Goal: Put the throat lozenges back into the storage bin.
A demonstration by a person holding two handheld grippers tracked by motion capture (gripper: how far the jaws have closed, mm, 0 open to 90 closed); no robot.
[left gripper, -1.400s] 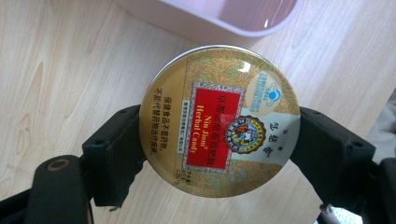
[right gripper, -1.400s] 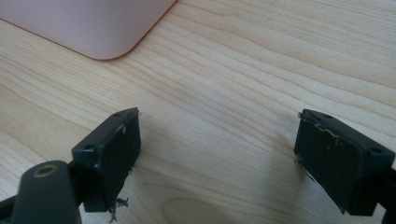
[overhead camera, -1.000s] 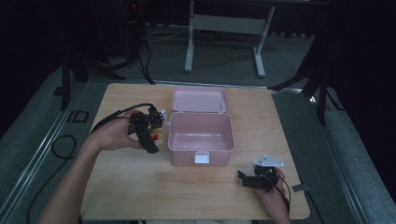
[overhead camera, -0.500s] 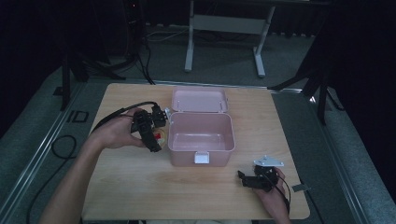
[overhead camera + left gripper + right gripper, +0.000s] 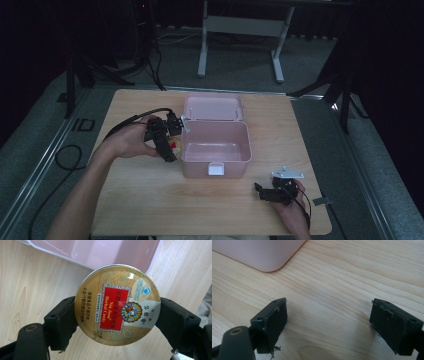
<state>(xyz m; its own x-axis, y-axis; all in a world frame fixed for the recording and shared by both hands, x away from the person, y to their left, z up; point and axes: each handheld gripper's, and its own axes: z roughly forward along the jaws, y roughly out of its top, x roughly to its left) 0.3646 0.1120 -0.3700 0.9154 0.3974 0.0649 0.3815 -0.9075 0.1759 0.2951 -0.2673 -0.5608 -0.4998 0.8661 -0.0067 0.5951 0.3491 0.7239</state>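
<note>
My left gripper [image 5: 117, 317] is shut on a round gold candy tin [image 5: 117, 305] with a red label, its black pads pressing on both sides of the rim. In the high view the left gripper [image 5: 167, 140] holds the tin [image 5: 173, 144] just left of the open pink plastic box [image 5: 216, 147], a little above the table. The box's lid [image 5: 214, 107] lies folded back behind it. My right gripper [image 5: 329, 325] stands open over bare wood with nothing between its jaws; in the high view the right gripper [image 5: 260, 190] rests near the table's front right corner.
The light wooden table [image 5: 150, 200] has bare room in front of the box. A corner of the pink box [image 5: 262, 255] lies ahead of the right gripper. Beyond the table stand a white desk frame [image 5: 240, 30] and dark stands on the grey floor.
The left gripper with the tin has shifted slightly, staying beside the box's left wall. The right gripper has not moved.
</note>
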